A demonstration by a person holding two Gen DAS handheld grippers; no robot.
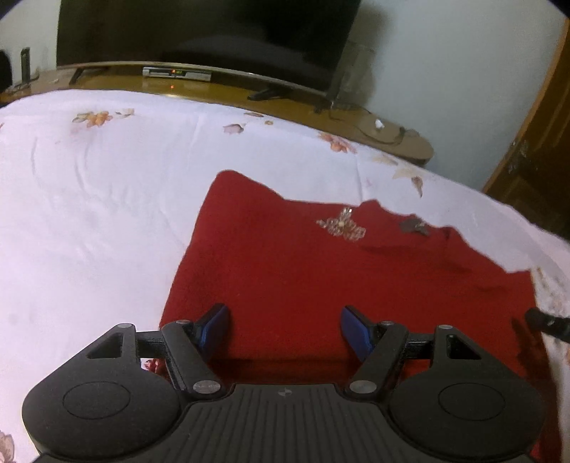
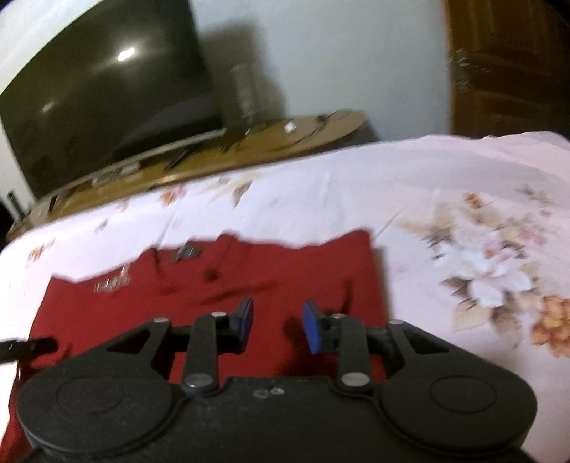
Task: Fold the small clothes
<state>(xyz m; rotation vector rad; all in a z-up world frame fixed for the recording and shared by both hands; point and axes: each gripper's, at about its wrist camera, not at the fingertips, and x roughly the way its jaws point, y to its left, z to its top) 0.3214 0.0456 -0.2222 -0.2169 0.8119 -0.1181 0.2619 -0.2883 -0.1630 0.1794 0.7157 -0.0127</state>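
Note:
A small red garment (image 1: 285,263) with a beaded flower decoration (image 1: 342,224) lies flat on the bed. It also shows in the right wrist view (image 2: 142,302). My left gripper (image 1: 284,320) is open and empty, its blue fingertips wide apart above the garment's near left part. My right gripper (image 2: 277,317) is open and empty above the garment's near right part; this view is blurred. A dark tip of the right gripper (image 1: 545,322) shows at the left view's right edge, and a tip of the left gripper (image 2: 32,347) at the right view's left edge.
The bed has a white floral sheet (image 1: 89,199). Behind its far edge stands a wooden TV bench (image 1: 228,90) with a large dark TV (image 1: 199,32), a set-top box (image 1: 176,72) and cables. A wooden door (image 1: 541,142) is at the right.

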